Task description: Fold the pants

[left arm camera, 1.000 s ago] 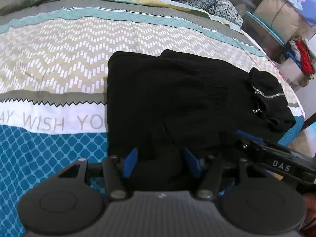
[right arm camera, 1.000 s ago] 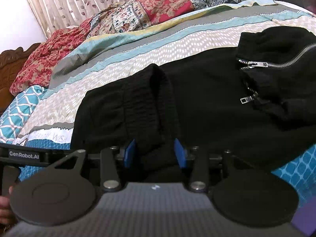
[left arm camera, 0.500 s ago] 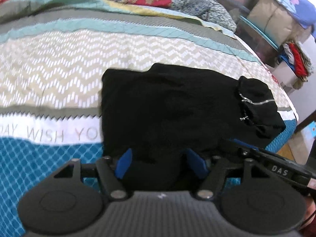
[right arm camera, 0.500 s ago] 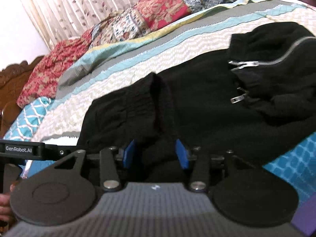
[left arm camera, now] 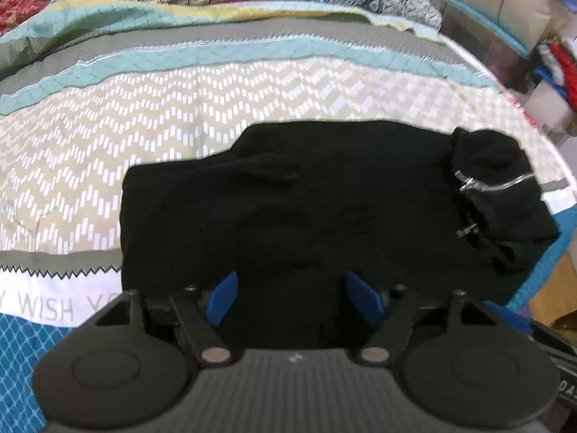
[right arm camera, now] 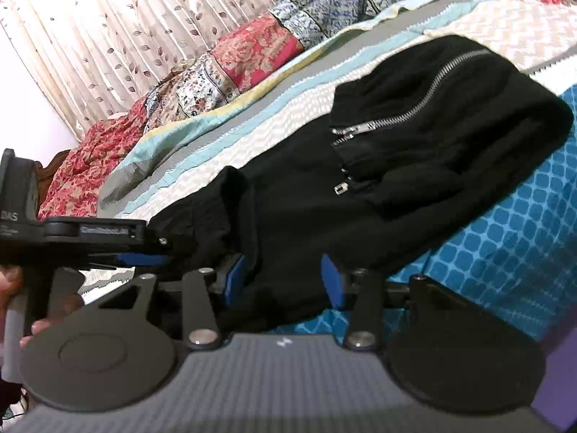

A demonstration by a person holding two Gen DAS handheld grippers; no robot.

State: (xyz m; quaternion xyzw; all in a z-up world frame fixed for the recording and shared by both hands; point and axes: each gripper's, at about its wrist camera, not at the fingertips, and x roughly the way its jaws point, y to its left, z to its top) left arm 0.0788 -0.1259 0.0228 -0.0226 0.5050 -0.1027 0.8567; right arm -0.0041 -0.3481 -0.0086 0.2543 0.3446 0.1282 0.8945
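Black pants [left arm camera: 324,209] lie folded into a wide block on the patterned bedspread [left arm camera: 180,108], with a silver zipper [left arm camera: 505,184] on the bunched end at the right. My left gripper [left arm camera: 292,299] hangs over the pants' near edge. Its jaws are opening, and dark cloth lies between the blue pads [left arm camera: 220,299] without being pressed. In the right wrist view the pants [right arm camera: 360,198] run up to the right, zipper [right arm camera: 414,108] on top. My right gripper [right arm camera: 283,283] is shut on a thick fold of the near edge. The left gripper [right arm camera: 108,241] shows beside it at the left.
A floral patchwork quilt [right arm camera: 252,54] is heaped along the far side of the bed, before a leaf-print curtain [right arm camera: 108,18]. Boxes and bags [left arm camera: 541,54] stand past the bed's right edge. A person's hand [right arm camera: 10,288] holds the left gripper's handle.
The left jaws have spread wider and that gripper has drawn back from the pants. The right wrist view has rolled, and the left gripper now shows closer at its left.
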